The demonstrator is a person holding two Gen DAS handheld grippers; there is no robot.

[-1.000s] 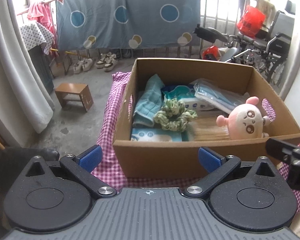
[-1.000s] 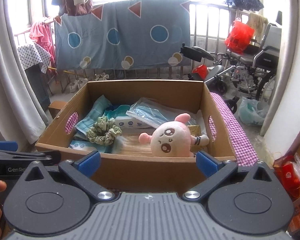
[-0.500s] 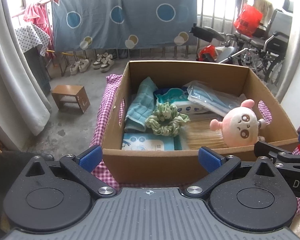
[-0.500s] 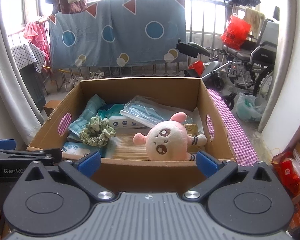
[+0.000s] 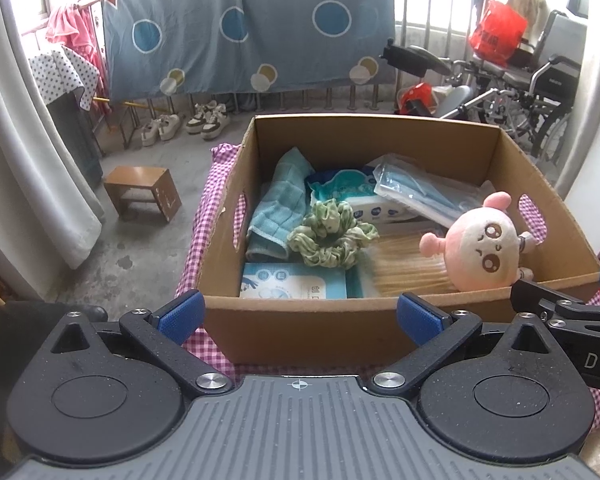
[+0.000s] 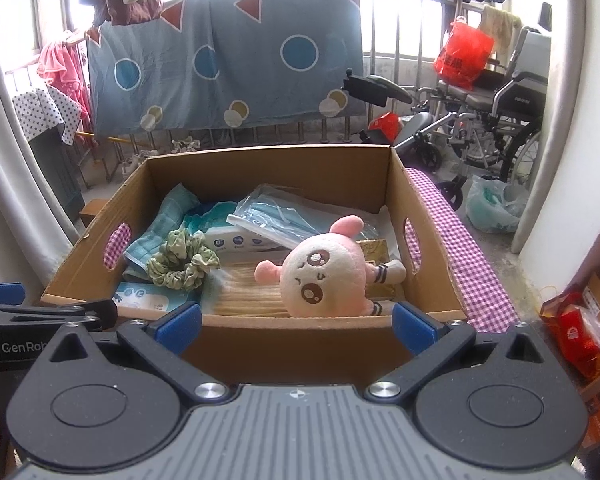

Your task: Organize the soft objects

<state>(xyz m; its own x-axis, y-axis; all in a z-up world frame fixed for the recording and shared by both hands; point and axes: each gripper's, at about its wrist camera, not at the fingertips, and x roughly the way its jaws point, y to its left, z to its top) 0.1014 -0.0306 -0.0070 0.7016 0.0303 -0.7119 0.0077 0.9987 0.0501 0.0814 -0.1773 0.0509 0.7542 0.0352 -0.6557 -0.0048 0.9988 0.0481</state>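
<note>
Readable writing is scarce: "GenRob" in white on the black body of the left gripper [image 6: 44, 312] where it enters the right wrist view, and "DA" on the right gripper [image 5: 560, 312] at the edge of the left wrist view. The packets inside the cardboard box [image 5: 300, 332] carry print too small to read.

Both grippers are held level just short of the box's near wall, side by side, aimed into it. Each has its blue-padded fingers [image 5: 180, 316] spread wide and holds nothing.

Inside the box, the pink plush toy [image 6: 324, 276] lies on its side against the near wall at the right, head toward the grippers, its long axis running toward the right wall. The green scrunchie [image 5: 332, 236] lies flat left of the plush, resting on the folded teal cloth [image 5: 280, 208] that stretches toward the far wall.
</note>
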